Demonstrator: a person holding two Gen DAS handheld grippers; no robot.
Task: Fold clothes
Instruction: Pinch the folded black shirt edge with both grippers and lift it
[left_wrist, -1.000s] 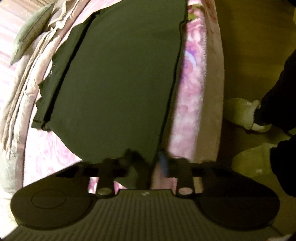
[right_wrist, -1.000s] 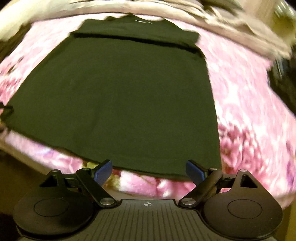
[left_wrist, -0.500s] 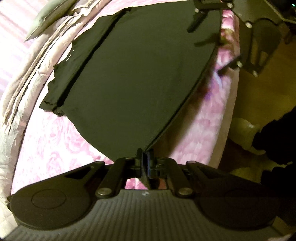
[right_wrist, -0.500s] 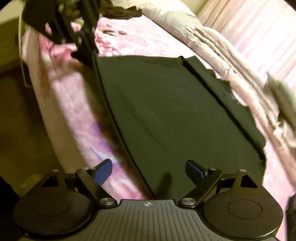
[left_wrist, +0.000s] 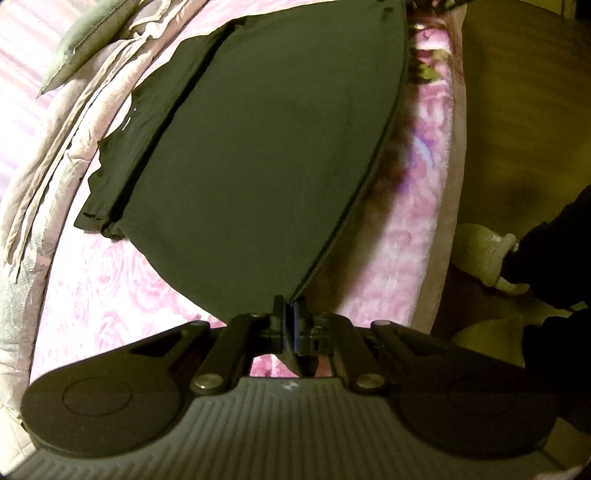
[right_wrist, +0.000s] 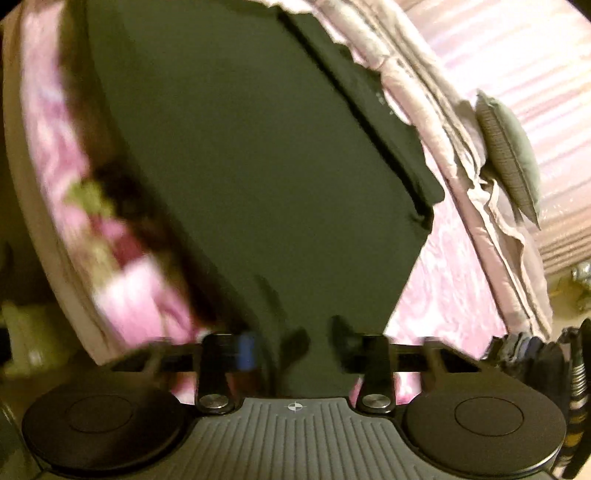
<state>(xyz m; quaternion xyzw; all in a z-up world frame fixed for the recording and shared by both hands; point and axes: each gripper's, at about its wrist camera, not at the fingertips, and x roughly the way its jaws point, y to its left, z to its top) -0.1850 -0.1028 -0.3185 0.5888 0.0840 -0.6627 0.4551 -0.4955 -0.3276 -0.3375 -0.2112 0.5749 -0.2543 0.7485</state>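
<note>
A black shirt (left_wrist: 258, 147) lies spread on the pink floral bed sheet (left_wrist: 110, 288), its sleeves folded in along the far side. My left gripper (left_wrist: 290, 317) is shut on the shirt's near hem corner and holds it lifted slightly off the sheet. In the right wrist view the same shirt (right_wrist: 240, 166) fills the middle. My right gripper (right_wrist: 295, 350) is at the other hem corner, blurred, its jaws closing with the cloth between the fingers (right_wrist: 245, 350), which still stand apart.
A bunched pale quilt (left_wrist: 55, 155) and a grey-green pillow (left_wrist: 85, 40) lie along the bed's far side. The bed's edge drops to a wooden floor (left_wrist: 517, 92), where a person's feet in pale slippers (left_wrist: 484, 254) stand. Dark items (right_wrist: 535, 354) sit at the right.
My left gripper shut on the hem corner and lifted it a little. My right gripper swung over, rolled, and came down onto the other corner; its jaws have narrowed around the cloth.
</note>
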